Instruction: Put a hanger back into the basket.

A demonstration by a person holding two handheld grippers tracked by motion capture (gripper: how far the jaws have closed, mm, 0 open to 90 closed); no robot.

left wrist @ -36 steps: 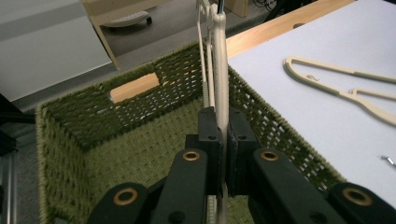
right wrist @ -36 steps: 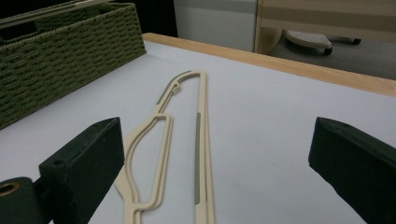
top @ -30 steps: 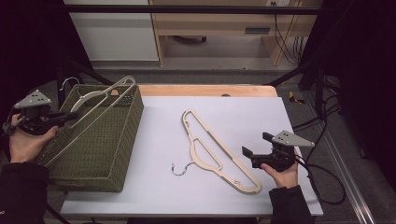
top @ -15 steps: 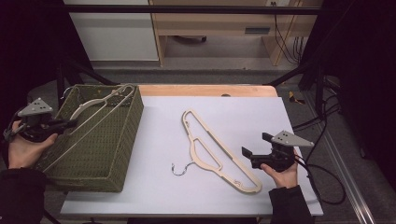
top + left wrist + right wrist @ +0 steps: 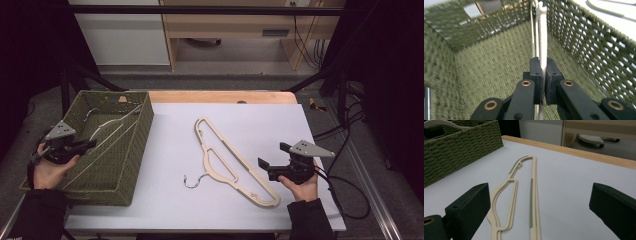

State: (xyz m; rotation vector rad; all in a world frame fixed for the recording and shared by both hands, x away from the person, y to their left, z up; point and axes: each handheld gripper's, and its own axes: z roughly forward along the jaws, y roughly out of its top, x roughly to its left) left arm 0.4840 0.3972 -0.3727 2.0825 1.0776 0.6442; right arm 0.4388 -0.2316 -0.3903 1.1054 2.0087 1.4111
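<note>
Your left gripper (image 5: pixel 80 146) is clamped on a cream hanger (image 5: pixel 107 131) inside the green woven basket (image 5: pixel 131 165), whose walls hem it in. The hanger's long axis runs away from you toward the far wall. Your right gripper (image 5: pixel 270 162), jaws wide and empty, sits beside a second hanger (image 5: pixel 232 162) lying diagonally on the table (image 5: pixel 260 120).

basket (image 5: pixel 127 150): rough green wicker weave | hanger (image 5: pixel 230 162): smooth matt cream plastic, metal hook | table (image 5: pixel 260 120): matt white
</note>
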